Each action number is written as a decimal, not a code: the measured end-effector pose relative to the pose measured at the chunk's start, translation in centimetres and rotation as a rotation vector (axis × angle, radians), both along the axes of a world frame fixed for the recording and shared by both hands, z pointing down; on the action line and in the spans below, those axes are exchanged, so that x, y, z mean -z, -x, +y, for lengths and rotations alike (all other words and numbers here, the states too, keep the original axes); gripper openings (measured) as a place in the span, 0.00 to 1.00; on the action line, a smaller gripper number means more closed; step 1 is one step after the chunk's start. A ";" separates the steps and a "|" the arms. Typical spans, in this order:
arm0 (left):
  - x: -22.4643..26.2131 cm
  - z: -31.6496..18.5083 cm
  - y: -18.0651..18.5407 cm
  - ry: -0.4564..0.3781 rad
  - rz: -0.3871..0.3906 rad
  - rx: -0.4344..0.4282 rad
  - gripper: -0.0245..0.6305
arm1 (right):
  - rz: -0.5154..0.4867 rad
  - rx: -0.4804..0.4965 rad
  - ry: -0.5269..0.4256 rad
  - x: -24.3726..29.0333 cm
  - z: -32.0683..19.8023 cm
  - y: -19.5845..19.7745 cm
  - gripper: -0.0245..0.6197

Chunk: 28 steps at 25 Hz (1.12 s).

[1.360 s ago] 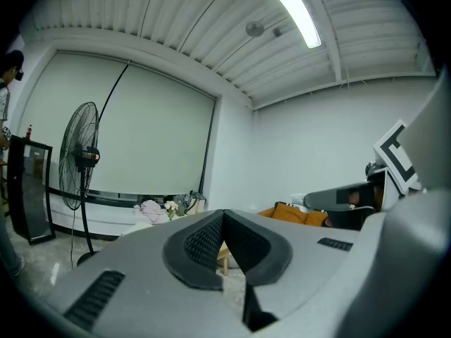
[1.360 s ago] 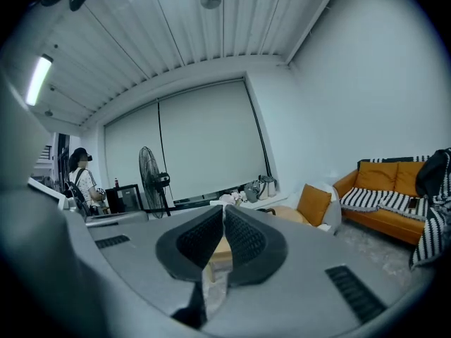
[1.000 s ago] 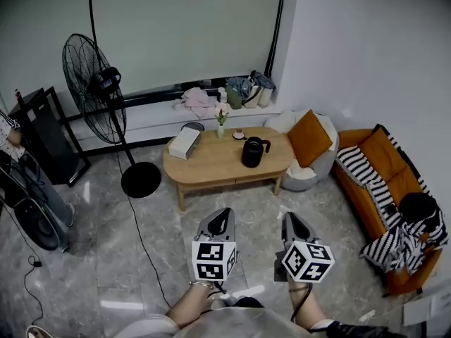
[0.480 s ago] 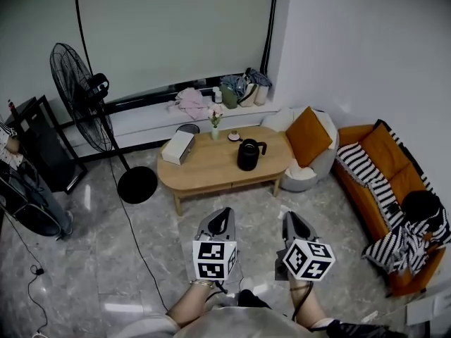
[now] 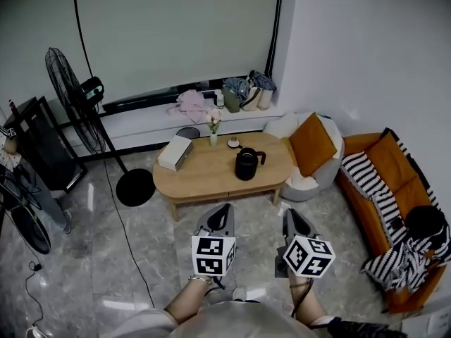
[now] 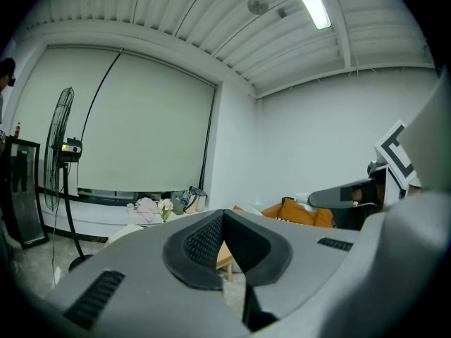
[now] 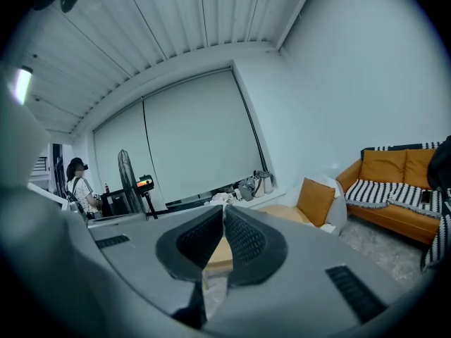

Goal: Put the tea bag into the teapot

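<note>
The left hand-held gripper [image 5: 224, 211] and the right hand-held gripper [image 5: 290, 215] hang side by side low over the grey floor [image 5: 106, 259]. Each has its jaws pressed together at the tips, with nothing between them. The black teapot [image 5: 247, 165] stands on the oval wooden counter [image 5: 204, 178], well apart from both. The tea bag is too small to make out.

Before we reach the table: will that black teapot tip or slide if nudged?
Probably stable: the black teapot looks squat, standing upright on the wooden table. Likely rigid, maybe slick; its side handle seems the surest grip.
</note>
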<state>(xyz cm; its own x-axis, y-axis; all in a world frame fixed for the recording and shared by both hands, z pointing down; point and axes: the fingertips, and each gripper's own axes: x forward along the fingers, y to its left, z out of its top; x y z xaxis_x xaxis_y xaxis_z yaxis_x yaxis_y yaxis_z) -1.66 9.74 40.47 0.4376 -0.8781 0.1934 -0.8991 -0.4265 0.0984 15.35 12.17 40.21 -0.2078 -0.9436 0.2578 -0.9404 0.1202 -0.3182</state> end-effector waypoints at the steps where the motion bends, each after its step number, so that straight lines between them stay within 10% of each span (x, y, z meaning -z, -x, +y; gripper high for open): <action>1: 0.0 -0.5 -0.3 0.000 -0.003 0.005 0.04 | -0.003 0.007 0.002 -0.1 -0.6 -0.3 0.10; 28: -2.9 -8.6 -1.3 0.064 -0.009 0.098 0.04 | -0.059 0.088 0.072 -3.8 -10.9 -2.2 0.10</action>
